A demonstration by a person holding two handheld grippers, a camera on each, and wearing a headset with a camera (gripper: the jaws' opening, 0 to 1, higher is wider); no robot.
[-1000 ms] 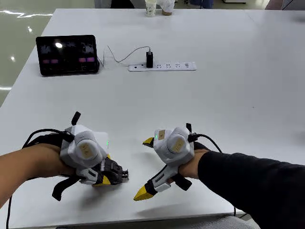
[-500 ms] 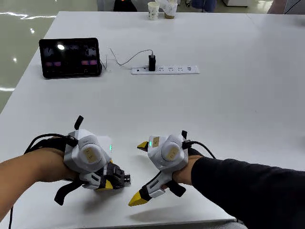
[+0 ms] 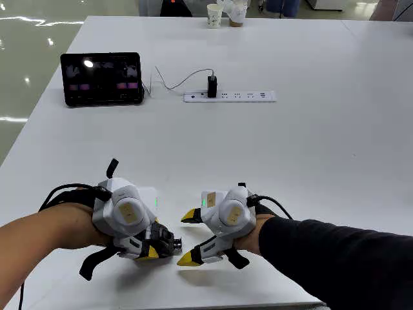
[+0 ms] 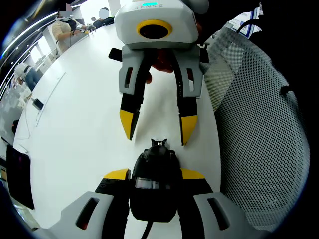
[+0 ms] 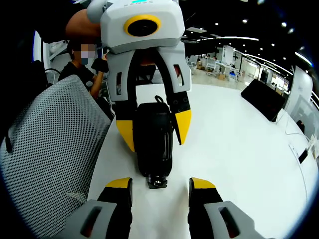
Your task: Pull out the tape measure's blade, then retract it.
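Observation:
A black tape measure [image 3: 164, 240] sits between the jaws of my left gripper [image 3: 155, 245], which is shut on its case low over the white table [image 3: 310, 148]. In the left gripper view the case [image 4: 154, 181] fills the gap of that gripper [image 4: 154, 174]. My right gripper [image 3: 187, 237] faces it, open, yellow tips apart on either side of the case's front end. In the right gripper view the tape measure [image 5: 154, 137] points at me and its small front tab lies between the tips of the right gripper [image 5: 160, 184]. No blade is drawn out.
A dark tablet [image 3: 102, 79] stands at the far left, with a white power strip [image 3: 229, 96] and black plug beside it. Paper cups [image 3: 214, 15] are at the table's far edge. A mesh chair [image 4: 259, 124] sits close behind the near table edge.
My right gripper has moved left toward the left one, so its open tips now flank the tape measure's front end. The left gripper still holds the case.

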